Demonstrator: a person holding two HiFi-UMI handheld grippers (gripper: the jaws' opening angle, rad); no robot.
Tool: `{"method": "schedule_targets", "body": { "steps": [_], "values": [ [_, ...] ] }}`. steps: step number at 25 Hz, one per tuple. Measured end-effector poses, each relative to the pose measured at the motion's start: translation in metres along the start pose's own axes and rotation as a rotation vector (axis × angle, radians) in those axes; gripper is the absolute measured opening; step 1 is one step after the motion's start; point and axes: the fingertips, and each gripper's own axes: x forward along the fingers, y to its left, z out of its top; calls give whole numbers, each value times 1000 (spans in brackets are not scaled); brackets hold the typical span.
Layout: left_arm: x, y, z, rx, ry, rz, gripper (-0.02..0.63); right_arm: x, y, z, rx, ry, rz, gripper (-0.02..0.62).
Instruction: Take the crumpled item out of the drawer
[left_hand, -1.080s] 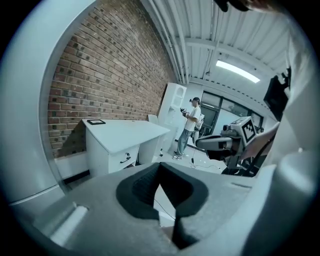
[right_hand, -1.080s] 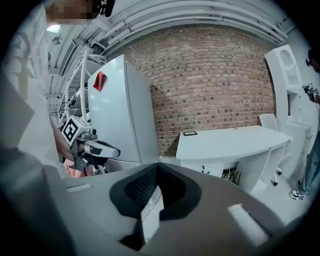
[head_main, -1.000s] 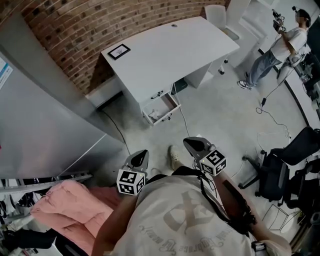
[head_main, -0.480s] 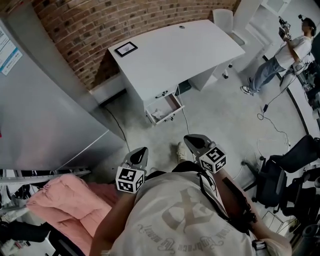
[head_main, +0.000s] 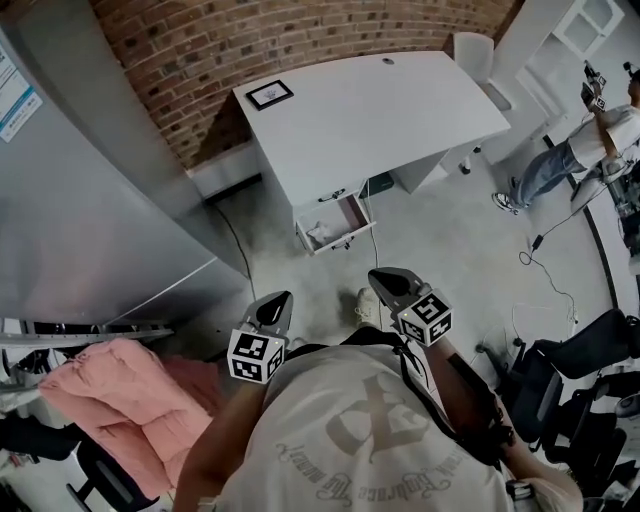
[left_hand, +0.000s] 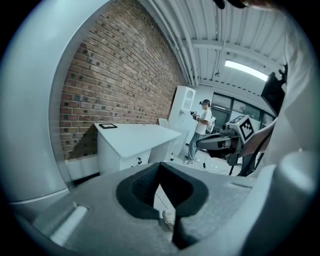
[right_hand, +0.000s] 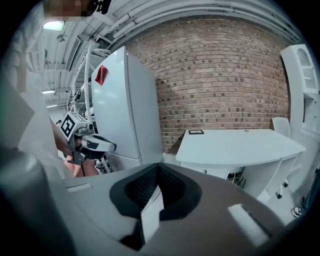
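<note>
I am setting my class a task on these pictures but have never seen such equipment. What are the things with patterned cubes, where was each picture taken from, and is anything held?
No robot here: a person holds a gripper in each hand, the left gripper and the right gripper. The patterned cubes are part of them. One picture comes from a camera on the person's head, looking down; the other two from cameras riding on each gripper, looking along its fingers. Both pairs of fingers are closed and hold nothing. Ahead stands a white desk with a small black frame on top. Its drawer is open, with something pale and crumpled inside.
</note>
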Motion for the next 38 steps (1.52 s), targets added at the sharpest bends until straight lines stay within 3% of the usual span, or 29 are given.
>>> {"method": "schedule_targets", "body": {
  "steps": [11, 16, 31, 38],
  "values": [
    [67, 4, 33, -55, -8, 149, 4, 21, -93, 8, -33, 19, 134, 8],
    [100, 0, 51, -67, -17, 171, 3, 47, -130, 7, -45, 29, 199, 8],
    [158, 5, 66, -213, -56, 447, 3, 113, -190, 7, -183, 142, 520, 8],
    [167, -13, 50, -300, -64, 545, 4, 132, -202, -5, -239, 198, 607, 8]
  ]
}}
